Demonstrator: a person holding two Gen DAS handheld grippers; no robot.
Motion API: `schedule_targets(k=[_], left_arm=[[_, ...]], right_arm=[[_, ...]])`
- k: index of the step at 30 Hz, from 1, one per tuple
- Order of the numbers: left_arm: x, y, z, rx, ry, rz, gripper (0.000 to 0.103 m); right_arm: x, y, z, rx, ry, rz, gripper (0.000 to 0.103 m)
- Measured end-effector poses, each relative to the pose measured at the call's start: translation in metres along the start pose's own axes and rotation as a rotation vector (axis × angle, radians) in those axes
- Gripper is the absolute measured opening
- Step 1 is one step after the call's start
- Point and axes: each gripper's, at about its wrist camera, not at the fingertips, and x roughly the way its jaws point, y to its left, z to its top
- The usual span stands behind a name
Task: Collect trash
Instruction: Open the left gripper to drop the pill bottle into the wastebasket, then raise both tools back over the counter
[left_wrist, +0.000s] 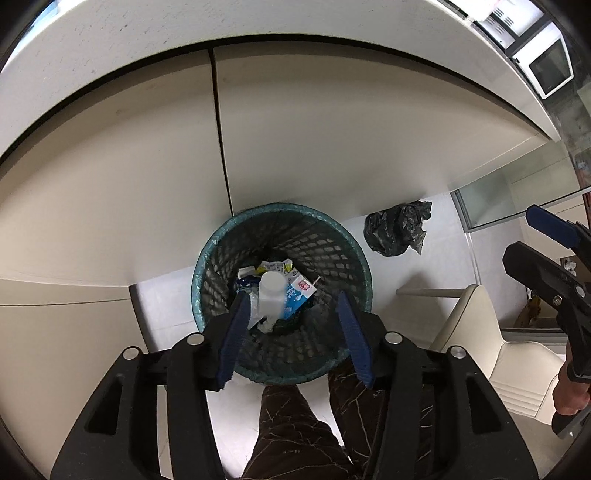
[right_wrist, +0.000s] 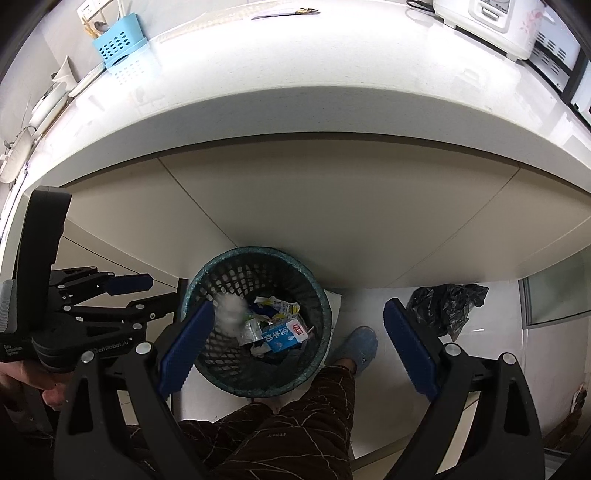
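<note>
From the left wrist view, the left gripper (left_wrist: 293, 336) hangs almost straight down over the mesh waste basket (left_wrist: 218, 243), its 2 blue pads apart with nothing pressed between them. A white plastic bottle (left_wrist: 271, 297) shows between the pads but well below them, inside the basket, beside a blue milk carton (left_wrist: 299, 295) whose long axis runs from lower left to upper right. A crumpled black bag (left_wrist: 397, 229) lies on the floor to the basket's right, near the cabinet. The right gripper (left_wrist: 532, 240) is off at the right edge.

From the right wrist view, the right gripper (right_wrist: 299, 343) stands wide open and empty above the same waste basket (right_wrist: 325, 306); the white plastic bottle (right_wrist: 231, 310) is a blur just inside its left pad. The black bag (right_wrist: 447, 302) sits just beyond its right pad, so I would judge the right hand nearer to it. The left gripper (right_wrist: 155, 295) points in from the left, parted.
</note>
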Motion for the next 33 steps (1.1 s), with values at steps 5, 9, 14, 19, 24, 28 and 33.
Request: schedule_targets(k=[5,9,14,19,24,28,33], left_arm=[[-0.01,0.0,-0.002,0.005,-0.027,0.014,0.072],[-0.028,0.003,-0.004,0.01,-0.064,0.02,0.084],[-0.061,0.004,-0.006,0.023,-0.13,0.032,0.097],[-0.092,0.013,-0.001,0.009,-0.192,0.04,0.097],[-0.126,0.026,0.011,-0.041,-0.243,0.044,0.097],[-0.148,0.033,0.026,-0.073,-0.277,0.067,0.097],[-0.169,0.044,0.053,-0.122,-0.301,0.099,0.097]], right_arm=[[-0.002,0.001,0.001,0.0,-0.013,0.004,0.089],[-0.007,0.008,0.005,-0.019,-0.034,0.0,0.089],[-0.021,0.019,0.016,-0.039,-0.078,0.002,0.089],[-0.045,0.022,0.038,-0.045,-0.142,0.003,0.089],[-0.071,0.023,0.07,-0.04,-0.212,-0.002,0.089],[-0.087,0.025,0.093,-0.051,-0.255,-0.006,0.089],[-0.096,0.025,0.123,-0.092,-0.288,0.002,0.089]])
